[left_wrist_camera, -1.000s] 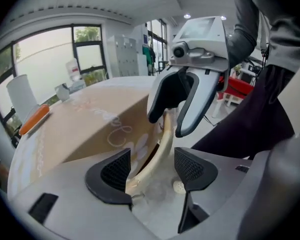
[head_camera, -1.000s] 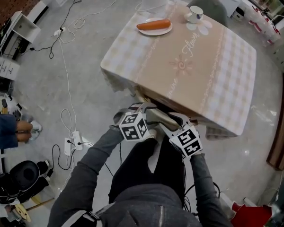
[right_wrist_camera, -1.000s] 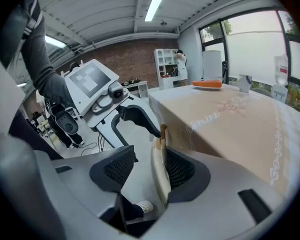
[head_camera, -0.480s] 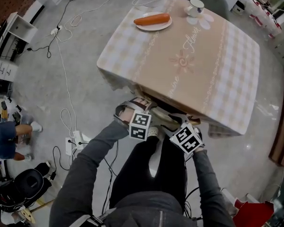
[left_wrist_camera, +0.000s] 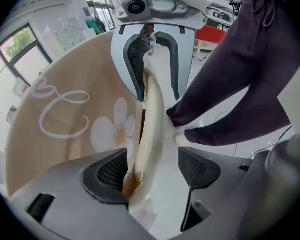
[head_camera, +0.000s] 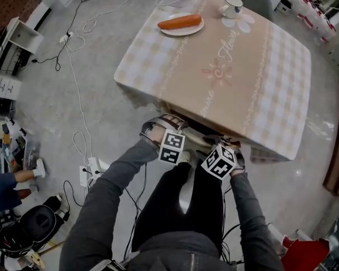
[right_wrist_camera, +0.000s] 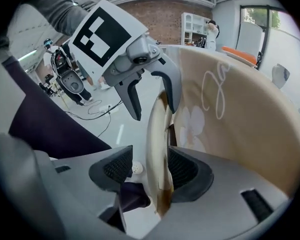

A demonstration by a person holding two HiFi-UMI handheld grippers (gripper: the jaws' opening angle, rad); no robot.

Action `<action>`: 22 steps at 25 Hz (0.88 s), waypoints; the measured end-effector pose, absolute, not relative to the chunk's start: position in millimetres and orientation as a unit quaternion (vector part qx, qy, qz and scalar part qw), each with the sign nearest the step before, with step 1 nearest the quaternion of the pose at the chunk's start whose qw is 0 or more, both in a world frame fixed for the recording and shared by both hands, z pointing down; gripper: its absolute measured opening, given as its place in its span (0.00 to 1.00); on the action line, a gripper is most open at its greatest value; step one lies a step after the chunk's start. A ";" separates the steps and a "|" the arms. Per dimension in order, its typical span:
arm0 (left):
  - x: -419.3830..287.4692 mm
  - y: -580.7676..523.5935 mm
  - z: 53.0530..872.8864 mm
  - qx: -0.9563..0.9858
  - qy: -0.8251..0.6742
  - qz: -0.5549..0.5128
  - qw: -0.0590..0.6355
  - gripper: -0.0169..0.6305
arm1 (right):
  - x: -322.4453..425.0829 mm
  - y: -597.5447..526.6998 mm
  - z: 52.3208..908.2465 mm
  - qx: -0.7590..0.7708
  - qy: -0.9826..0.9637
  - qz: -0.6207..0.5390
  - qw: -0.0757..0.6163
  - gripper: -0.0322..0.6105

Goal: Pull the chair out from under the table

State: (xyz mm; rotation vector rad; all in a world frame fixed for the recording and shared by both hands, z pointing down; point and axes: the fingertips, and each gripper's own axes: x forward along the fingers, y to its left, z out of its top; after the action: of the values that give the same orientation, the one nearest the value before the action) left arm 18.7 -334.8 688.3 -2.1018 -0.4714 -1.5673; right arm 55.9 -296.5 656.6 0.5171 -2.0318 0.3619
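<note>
With left tongs [left_wrist_camera: 150,170] and right tongs [right_wrist_camera: 141,170] spread astride the cream back rail of the chair [left_wrist_camera: 153,115], tucked under the bench [head_camera: 243,66], pinch that stiff, flaking rim firmly, expecting a heavyish drag.

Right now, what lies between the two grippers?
The cream top edge of the chair back runs from the left gripper to the right gripper. The left gripper view shows it best.

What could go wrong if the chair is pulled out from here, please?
The left tool and right tool straddle the chair back with jaws open; pulling before they close could slip off. The tablecloth hangs right beside it; pinching it could drag the plate and cup. The person's legs stand close behind and might be struck.
</note>
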 end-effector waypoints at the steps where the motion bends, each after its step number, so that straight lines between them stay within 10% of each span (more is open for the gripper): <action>1: 19.3 -334.3 691.0 -0.765 -0.174 -0.573 0.238 0.53 | 55.6 -296.6 660.7 0.208 -0.833 0.145 0.492 0.34; 8: 27.0 -341.8 699.3 -0.760 -0.163 -0.565 0.275 0.35 | 59.1 -304.9 678.9 0.219 -0.814 0.131 0.522 0.34; 22: 24.6 -341.1 703.2 -0.741 -0.202 -0.558 0.314 0.29 | 59.0 -304.2 685.8 0.204 -0.810 0.110 0.539 0.30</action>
State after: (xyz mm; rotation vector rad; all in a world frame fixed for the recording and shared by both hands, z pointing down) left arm 24.6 -341.1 703.2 -1.9536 -0.5334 -1.4716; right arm 59.0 -304.2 685.8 0.4858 -1.9263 0.2618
